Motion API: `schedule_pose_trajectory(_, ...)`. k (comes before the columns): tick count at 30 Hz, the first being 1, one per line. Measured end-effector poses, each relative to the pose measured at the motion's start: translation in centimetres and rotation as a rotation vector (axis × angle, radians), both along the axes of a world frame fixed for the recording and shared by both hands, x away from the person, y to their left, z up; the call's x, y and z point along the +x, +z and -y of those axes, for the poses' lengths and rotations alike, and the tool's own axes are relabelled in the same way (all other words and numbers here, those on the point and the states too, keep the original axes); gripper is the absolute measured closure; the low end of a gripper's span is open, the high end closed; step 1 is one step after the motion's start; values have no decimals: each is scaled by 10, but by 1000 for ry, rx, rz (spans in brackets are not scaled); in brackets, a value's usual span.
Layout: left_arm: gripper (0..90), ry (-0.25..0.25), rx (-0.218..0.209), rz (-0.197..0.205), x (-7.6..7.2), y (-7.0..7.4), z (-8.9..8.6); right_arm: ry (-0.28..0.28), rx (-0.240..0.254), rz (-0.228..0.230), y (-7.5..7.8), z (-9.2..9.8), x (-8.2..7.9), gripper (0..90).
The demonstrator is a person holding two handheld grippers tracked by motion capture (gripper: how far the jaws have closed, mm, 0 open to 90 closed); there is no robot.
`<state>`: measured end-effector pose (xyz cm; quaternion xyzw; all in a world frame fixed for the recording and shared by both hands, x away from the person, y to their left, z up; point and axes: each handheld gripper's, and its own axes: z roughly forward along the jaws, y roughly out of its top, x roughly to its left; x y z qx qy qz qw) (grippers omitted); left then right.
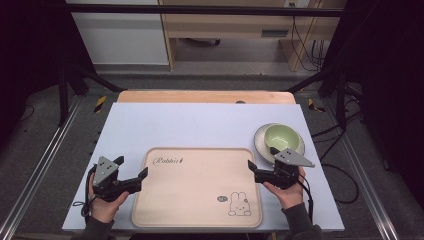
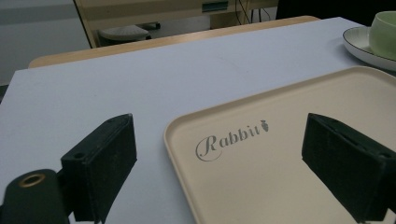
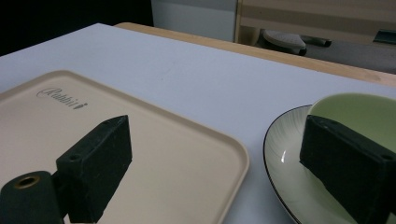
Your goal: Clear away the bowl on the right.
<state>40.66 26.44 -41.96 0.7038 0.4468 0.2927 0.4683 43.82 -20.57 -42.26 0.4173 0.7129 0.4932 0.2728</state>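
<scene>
A beige tray (image 1: 195, 185) printed with "Rabbit" and a bunny lies at the front middle of the table. To its right stands a pale green bowl (image 1: 281, 135) on a white, dark-rimmed plate (image 1: 261, 141). My left gripper (image 1: 132, 166) is open at the tray's left edge, one jaw over the table and the other over the tray (image 2: 280, 116). My right gripper (image 1: 262, 157) is open between the tray's right edge and the plate. In the right gripper view its jaws (image 3: 217, 135) span the tray corner (image 3: 140, 140), the plate (image 3: 280, 154) and the bowl (image 3: 359, 112). Neither holds anything.
A white mat (image 1: 200, 125) covers the wooden table (image 1: 205, 96). Black frame posts (image 1: 62, 85) stand at both sides. Cables (image 1: 345, 175) trail on the floor at the right, and wooden furniture (image 1: 225, 25) stands behind the table.
</scene>
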Motion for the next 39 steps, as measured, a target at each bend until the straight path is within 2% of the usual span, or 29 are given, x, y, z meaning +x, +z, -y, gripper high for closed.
schedule_pose_trajectory(7,101,1,-17,1,0,0,-2,-4,-7,-9,-3,3,-1,100)
schedule_pose_trajectory(21,105,12,-23,0,1,-1,-4,-11,-10,-12,-5,7,-2,129)
schedule_pose_trajectory(34,107,8,-27,0,0,-2,-7,-70,-3,-19,0,19,-2,143)
schedule_pose_trajectory(39,107,9,-29,0,0,-2,-8,-85,-31,-10,0,20,-2,143)
